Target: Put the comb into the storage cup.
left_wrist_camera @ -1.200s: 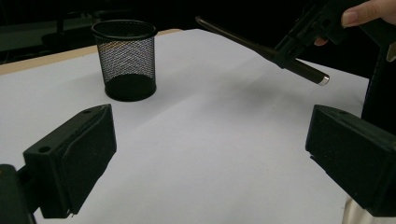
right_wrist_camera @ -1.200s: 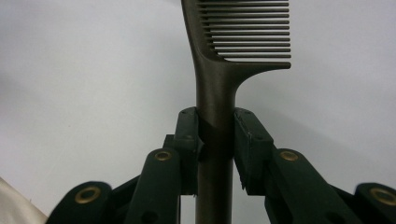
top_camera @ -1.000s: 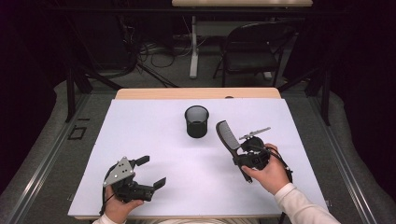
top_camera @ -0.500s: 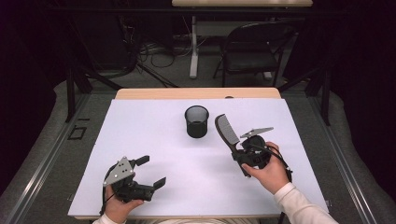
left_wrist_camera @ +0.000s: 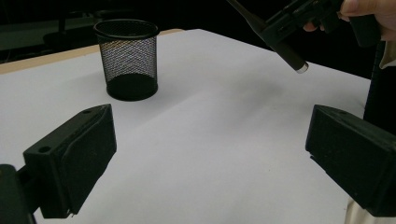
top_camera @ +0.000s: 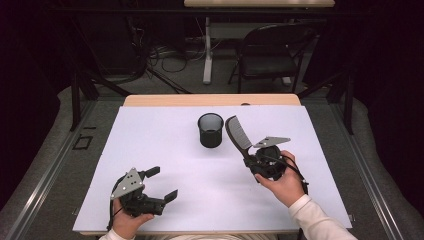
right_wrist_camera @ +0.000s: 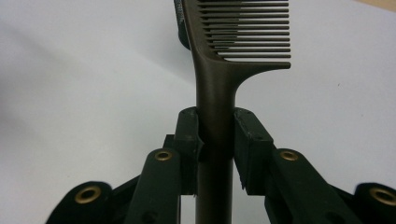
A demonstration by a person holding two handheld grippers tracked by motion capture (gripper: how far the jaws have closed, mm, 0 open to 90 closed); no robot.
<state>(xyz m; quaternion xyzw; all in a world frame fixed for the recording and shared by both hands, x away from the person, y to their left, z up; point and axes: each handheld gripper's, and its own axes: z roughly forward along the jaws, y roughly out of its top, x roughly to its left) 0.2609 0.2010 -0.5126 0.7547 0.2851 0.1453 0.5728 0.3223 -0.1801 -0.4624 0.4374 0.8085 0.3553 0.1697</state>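
Comb handle is clamped in your right gripper (top_camera: pixel 254 162): in the right gripper view the two black jaws pinch the stem of the dark brown plastic wide-tooth comb (right_wrist_camera: pixel 215 116) just below the teeth, pads tight on both sides. In the high view the comb (top_camera: pixel 238 134) is in the air, long axis running from your right hand up and left, toothed head toward the black wire-mesh pen cup (top_camera: pixel 210 130). The cup stands upright on the white table sheet (top_camera: pixel 165 145), just left of the comb head and near it, though I can't tell from above whether the tip is over the rim. My read: next move is a short carry left and a tilt toward vertical to drop it in. Your right hand is the nearer one by far. Your left gripper (top_camera: pixel 159 184) rests low at the near-left edge, jaws wide apart and empty, well away from the cup. The left gripper view adds the side angle: cup (left_wrist_camera: pixel 127 58) unobstructed, and the handle's butt end (left_wrist_camera: pixel 294 59) poking out below the right gripper, clear of the sheet.
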